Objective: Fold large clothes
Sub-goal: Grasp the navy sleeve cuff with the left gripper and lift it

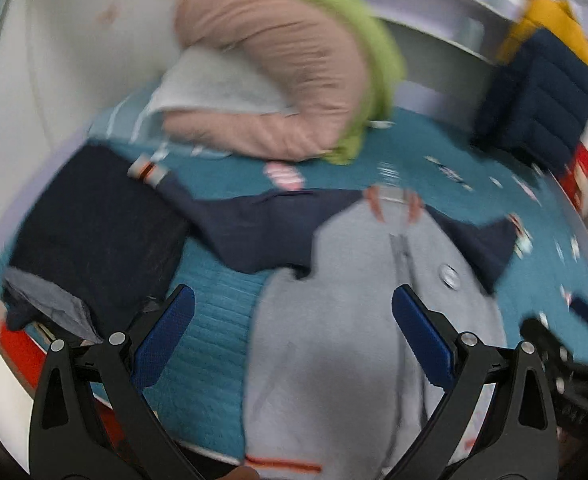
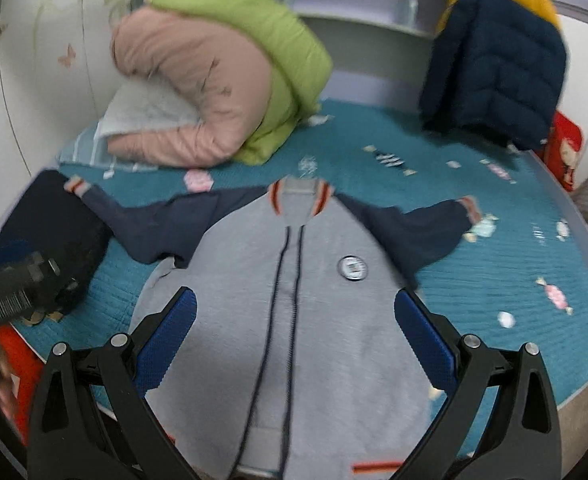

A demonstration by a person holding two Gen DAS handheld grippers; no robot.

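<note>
A grey jacket [image 2: 318, 320] with navy sleeves, a front zip and a round badge lies face up and spread flat on the teal bed cover [image 2: 494, 280], both sleeves stretched out sideways. It also shows in the left wrist view [image 1: 354, 320]. My right gripper [image 2: 294, 320] is open and empty above the jacket's lower body. My left gripper [image 1: 294, 316] is open and empty above the jacket's left edge. Each gripper appears at the edge of the other's view.
A dark folded garment [image 2: 53, 224] lies at the left on the bed. A rolled pink and green duvet [image 2: 213, 80] sits at the back. A navy and yellow puffer jacket [image 2: 494, 68] stands at the back right. The bed's front edge [image 2: 574, 396] is close.
</note>
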